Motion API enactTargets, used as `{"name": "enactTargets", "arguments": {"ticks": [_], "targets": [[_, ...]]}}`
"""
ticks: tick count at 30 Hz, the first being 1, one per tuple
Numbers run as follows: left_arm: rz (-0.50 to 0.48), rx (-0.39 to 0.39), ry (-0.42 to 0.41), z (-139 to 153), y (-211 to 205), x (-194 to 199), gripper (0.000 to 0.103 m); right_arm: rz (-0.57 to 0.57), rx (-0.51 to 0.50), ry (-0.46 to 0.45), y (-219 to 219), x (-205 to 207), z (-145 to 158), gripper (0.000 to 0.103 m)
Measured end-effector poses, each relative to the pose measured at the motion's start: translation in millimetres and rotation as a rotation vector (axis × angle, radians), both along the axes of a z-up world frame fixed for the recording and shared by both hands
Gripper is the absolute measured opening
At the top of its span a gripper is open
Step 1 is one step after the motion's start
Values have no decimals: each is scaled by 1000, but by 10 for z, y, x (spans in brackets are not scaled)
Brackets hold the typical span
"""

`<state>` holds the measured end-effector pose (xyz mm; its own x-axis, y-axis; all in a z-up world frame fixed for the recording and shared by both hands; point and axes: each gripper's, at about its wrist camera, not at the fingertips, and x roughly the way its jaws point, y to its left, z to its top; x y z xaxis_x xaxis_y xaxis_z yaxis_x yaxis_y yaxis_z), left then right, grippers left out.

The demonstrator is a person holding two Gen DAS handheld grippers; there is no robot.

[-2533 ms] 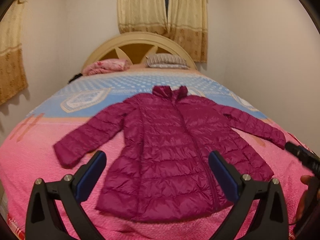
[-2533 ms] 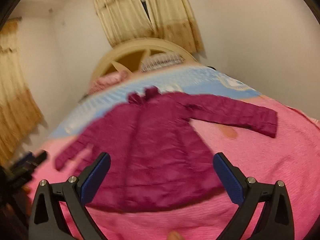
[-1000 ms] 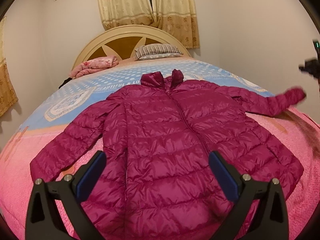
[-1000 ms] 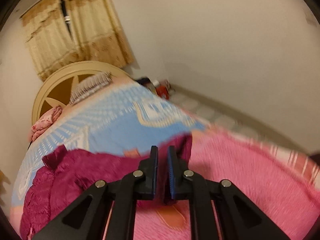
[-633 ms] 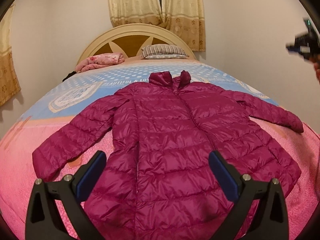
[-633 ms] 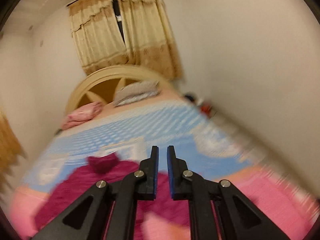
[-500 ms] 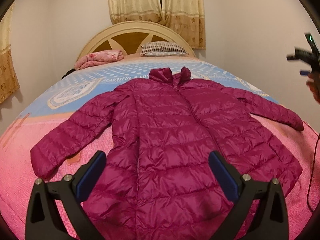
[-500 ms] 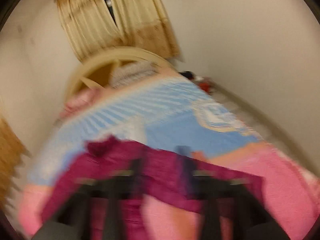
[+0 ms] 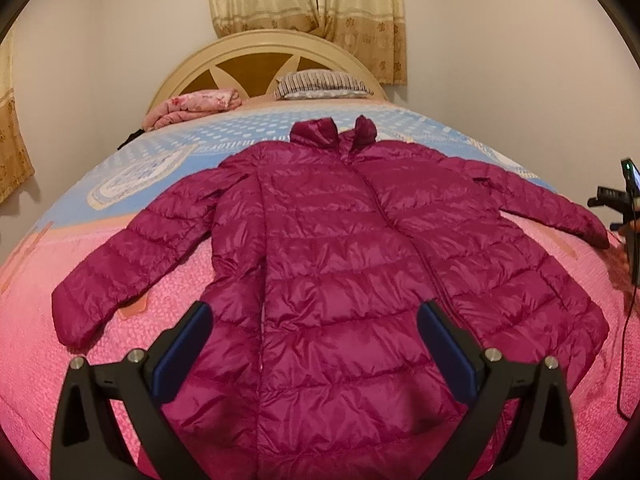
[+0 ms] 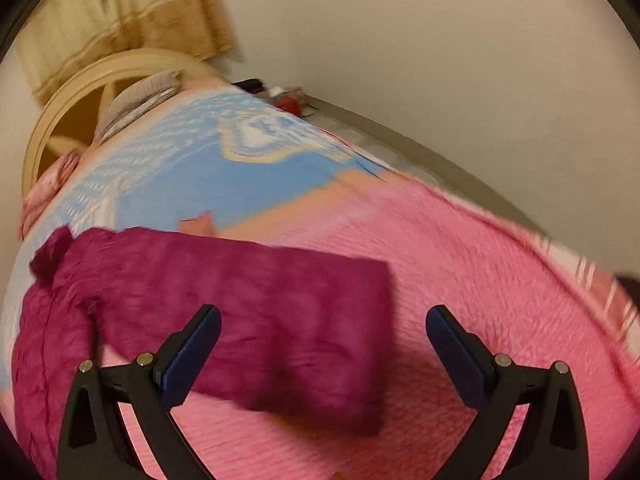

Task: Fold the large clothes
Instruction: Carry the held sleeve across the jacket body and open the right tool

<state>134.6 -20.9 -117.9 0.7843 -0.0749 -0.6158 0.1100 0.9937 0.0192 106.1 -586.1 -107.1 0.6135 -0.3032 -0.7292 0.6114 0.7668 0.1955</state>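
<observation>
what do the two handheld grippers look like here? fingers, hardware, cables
Left gripper and right gripper match: black angular frames, silver round bolts, two fingers faced with dark blue ribbed pads. A thin black cable hangs by the right unit, which shows a small green light.

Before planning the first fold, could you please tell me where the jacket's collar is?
In the left wrist view the collar lies at the far end of the magenta jacket, toward the headboard, on the bedspread's blue part, nearer than the striped pillow.

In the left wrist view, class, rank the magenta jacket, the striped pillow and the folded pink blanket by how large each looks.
1. Magenta jacket, largest by far, though it lies nearest the camera.
2-3. Striped pillow and folded pink blanket: they look alike, so no ranking.
</observation>
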Motion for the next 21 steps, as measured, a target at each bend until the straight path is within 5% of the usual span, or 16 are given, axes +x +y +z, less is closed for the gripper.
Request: {"name": "enactTargets", "arguments": {"ticks": [6, 8, 9, 11, 16, 21], "targets": [[-25, 24, 7, -19, -138, -18, 103, 69, 48, 64, 95, 81, -274, 101], [-32, 29, 4, -10, -163, -38, 103, 67, 73, 50, 83, 72, -324, 67], [-33, 33, 2, -5, -166, -46, 103, 60, 68, 64, 63, 74, -327, 40], [-29, 33, 1, 4, -149, -53, 103, 70, 58, 33, 65, 48, -297, 26], [-22, 9, 0, 19, -87, -63, 103, 61, -77, -71, 168, -80, 172, 17], [-28, 0, -16, 45, -65, -117, 103, 116, -263, -169, 584, -26, 974, 14]]}}
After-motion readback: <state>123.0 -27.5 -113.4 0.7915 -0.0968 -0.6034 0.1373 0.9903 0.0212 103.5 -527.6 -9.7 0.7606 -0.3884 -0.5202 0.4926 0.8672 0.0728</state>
